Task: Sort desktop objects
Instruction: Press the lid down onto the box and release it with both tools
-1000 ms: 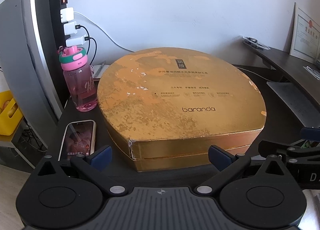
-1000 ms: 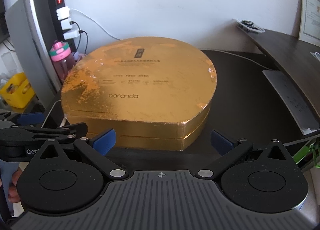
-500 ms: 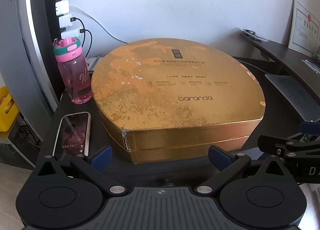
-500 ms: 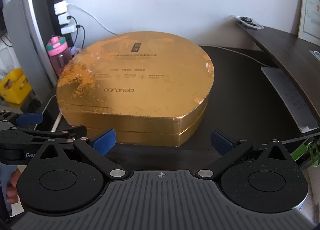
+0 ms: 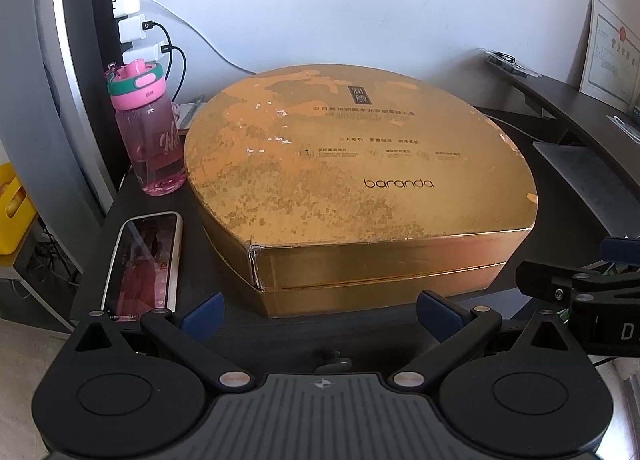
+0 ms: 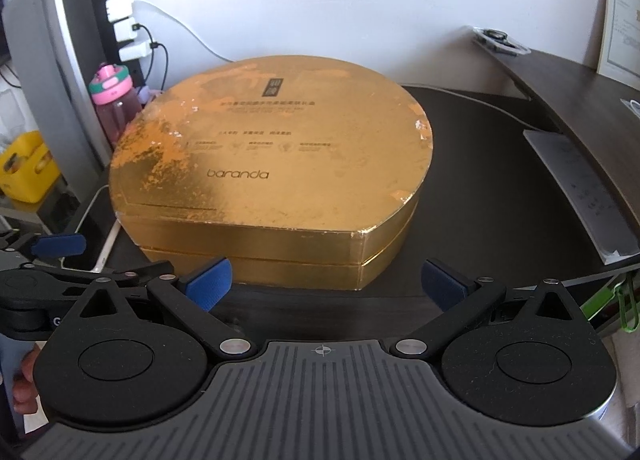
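Both grippers sit low at the near edge of the dark desk, side by side. Left gripper — fingers spread wide, nothing between the blue pads. Right gripper — same, wide and empty.

Just beyond the fingertips: the gold box, large, rounded at the back, with a straight front wall facing the grippers. A lid seam runs along that front wall. The foil is scuffed and one near corner is torn.

Left of the box, near the desk edge: a phone lying flat, screen lit, close to the box but apart from it. Behind the phone stands a pink water bottle, upright, just beside the box's curved side. Further back, a power strip with white chargers and cables, then the wall.

Judgement: the step in hand looks like an approach to the box with both grippers, the sorting barely begun. The box is much wider than either opening, so a single pinch across it will not do — better one gripper at each side, level and moved together. Keep the left one clear of phone and bottle; the bottle could tip if nudged.
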